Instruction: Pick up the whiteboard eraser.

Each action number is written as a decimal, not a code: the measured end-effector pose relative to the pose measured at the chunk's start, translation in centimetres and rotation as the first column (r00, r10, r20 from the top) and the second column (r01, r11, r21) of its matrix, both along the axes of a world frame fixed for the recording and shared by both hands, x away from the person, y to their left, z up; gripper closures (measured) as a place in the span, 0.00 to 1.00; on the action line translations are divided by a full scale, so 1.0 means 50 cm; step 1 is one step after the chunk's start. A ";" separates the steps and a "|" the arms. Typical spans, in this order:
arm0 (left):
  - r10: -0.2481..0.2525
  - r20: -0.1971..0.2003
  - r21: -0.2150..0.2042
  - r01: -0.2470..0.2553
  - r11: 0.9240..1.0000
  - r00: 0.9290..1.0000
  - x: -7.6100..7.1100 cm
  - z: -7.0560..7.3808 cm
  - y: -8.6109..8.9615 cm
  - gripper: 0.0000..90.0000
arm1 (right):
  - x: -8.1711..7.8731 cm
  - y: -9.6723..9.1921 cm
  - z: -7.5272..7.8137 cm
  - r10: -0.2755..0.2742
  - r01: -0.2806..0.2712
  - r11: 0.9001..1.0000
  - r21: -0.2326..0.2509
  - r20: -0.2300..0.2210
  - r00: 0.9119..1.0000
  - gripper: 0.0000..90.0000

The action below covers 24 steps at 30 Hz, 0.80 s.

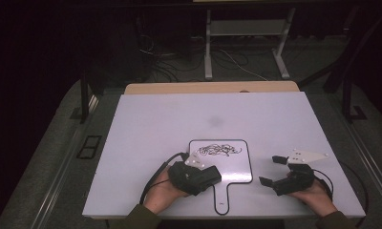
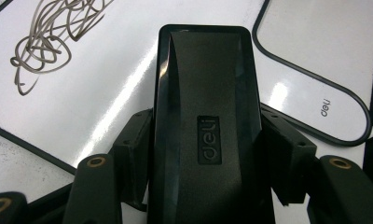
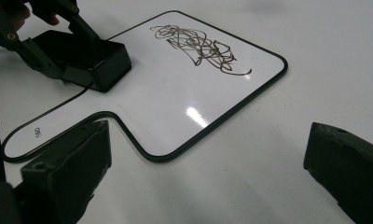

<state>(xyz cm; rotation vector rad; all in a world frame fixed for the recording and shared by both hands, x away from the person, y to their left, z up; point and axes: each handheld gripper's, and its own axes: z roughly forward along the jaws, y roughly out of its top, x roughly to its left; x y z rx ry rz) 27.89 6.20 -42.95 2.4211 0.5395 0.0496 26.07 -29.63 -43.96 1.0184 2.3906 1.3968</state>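
A small white board (image 1: pixel 227 167) with a black rim and a handle lies on the table near the front edge, with a dark scribble (image 1: pixel 219 150) on its far half. My left gripper (image 1: pixel 203 177) is shut on a black eraser (image 1: pixel 212 174) that rests on the board's near left corner. In the left gripper view the eraser (image 2: pixel 205 70) sits clamped between the two jaws, with the scribble (image 2: pixel 49 32) ahead at the left. My right gripper (image 1: pixel 271 170) rests on the table to the right of the board, open, with nothing between its jaws. The right gripper view shows the board (image 3: pixel 175 107) and the eraser (image 3: pixel 86 56).
The white tabletop (image 1: pixel 170 119) stretches bare behind the board. A wooden strip (image 1: pixel 213 87) runs along its far edge. Beyond it the dark floor holds cables and a grey desk frame (image 1: pixel 246 43). The board's handle (image 2: pixel 324 70) points toward the front edge.
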 end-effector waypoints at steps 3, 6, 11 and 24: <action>-0.001 0.000 -0.007 0.001 1.000 1.000 0.000 0.002 0.003 0.43 | 0.000 0.000 0.001 -0.001 0.001 1.000 0.001 0.002 1.000 0.00; 0.004 -0.002 -0.028 -0.004 1.000 1.000 -0.001 0.009 0.007 0.43 | -0.002 0.000 0.002 0.001 -0.001 1.000 0.006 0.005 1.000 0.00; 0.000 0.006 -0.049 0.000 0.999 1.000 0.000 0.020 0.016 0.43 | -0.006 -0.002 0.002 0.004 -0.004 1.000 0.006 0.008 1.000 0.00; -0.002 0.014 -0.067 0.003 0.998 1.000 0.011 0.036 0.028 0.43 | -0.005 -0.004 0.002 0.006 -0.006 1.000 0.008 0.008 1.000 0.00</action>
